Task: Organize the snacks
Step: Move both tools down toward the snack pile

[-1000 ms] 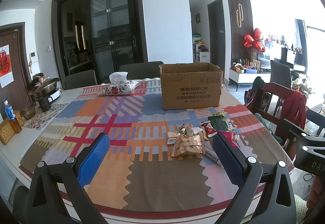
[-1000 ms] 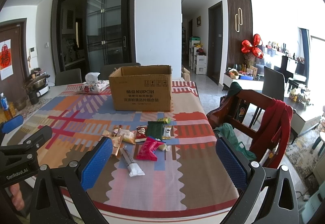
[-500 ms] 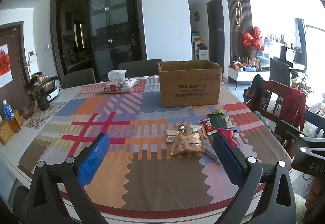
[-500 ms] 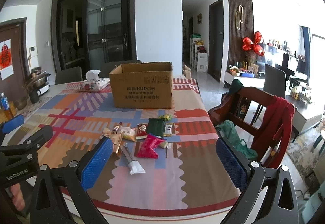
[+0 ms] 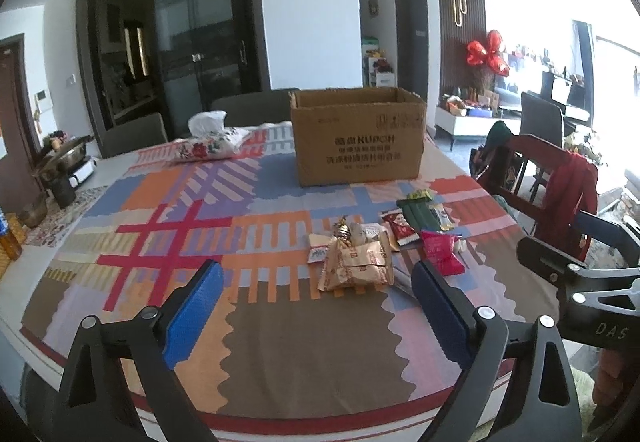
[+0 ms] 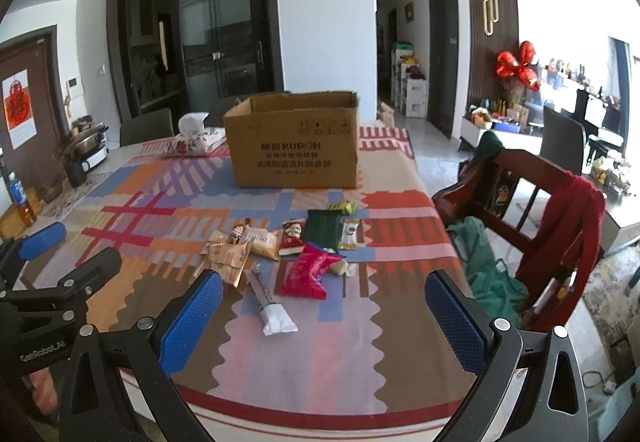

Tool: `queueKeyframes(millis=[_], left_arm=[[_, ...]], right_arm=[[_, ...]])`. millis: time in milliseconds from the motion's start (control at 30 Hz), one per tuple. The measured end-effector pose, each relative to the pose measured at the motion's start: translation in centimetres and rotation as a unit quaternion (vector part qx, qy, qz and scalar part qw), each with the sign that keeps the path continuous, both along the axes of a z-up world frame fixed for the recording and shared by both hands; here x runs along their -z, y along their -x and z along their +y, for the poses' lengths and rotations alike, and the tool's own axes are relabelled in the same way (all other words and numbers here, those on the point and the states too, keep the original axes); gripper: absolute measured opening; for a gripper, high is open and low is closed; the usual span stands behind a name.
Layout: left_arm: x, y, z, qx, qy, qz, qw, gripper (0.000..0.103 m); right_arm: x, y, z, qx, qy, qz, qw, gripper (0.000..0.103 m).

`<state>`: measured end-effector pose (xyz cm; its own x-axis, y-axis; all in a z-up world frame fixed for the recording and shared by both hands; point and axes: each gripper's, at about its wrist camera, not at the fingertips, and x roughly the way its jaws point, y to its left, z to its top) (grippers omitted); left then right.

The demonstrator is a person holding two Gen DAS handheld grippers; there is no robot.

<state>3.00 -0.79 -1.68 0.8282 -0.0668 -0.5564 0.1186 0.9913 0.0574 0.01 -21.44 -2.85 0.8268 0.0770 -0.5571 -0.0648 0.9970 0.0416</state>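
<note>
Several snack packets lie in a loose pile on the patterned tablecloth (image 5: 168, 226): a tan bag (image 5: 356, 268), a pink bag (image 6: 308, 276), a dark green pack (image 6: 322, 228), a red pack (image 6: 292, 236) and a white stick pack (image 6: 272, 306). An open cardboard box (image 5: 356, 139) stands behind them; it also shows in the right wrist view (image 6: 294, 139). My left gripper (image 5: 316, 316) is open and empty, near the front edge, short of the pile. My right gripper (image 6: 324, 322) is open and empty, just before the stick pack.
A flowered tissue pouch (image 5: 210, 145) lies left of the box. A pot (image 5: 66, 157) and a bottle (image 6: 18, 193) stand at the table's left end. A wooden chair with a red garment (image 6: 568, 217) stands close to the table's right side.
Both grippers have moved slightly forward toward the snack pile and box. Both remain open; nothing on the table has moved.
</note>
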Motion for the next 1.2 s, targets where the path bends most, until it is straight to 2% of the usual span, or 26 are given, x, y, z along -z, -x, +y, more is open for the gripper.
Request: queueKeyframes(millis=[400, 533, 833, 1200], left_arm=[[2.7, -5.7, -0.6, 0.024, 0.023, 0.055, 0.9979, 0.081], [3.7, -7.7, -0.5, 0.032, 0.047, 0.082, 0.9950, 0.078], [6.9, -11.7, -0.6, 0.038, 0.088, 0.150, 0.9841, 0.069], [9.6, -13.8, -0.5, 0.043, 0.122, 0.193, 0.9726, 0.063]], right_arm=[[3.1, -6.0, 0.4, -0.026, -0.016, 0.057, 0.998, 0.091], [4.6, -8.0, 0.6, -0.031, -0.027, 0.083, 0.996, 0.087], [7.5, -11.2, 0.8, -0.030, -0.047, 0.134, 0.989, 0.076], [9.3, -12.9, 1.3, -0.033, -0.055, 0.164, 0.984, 0.059]])
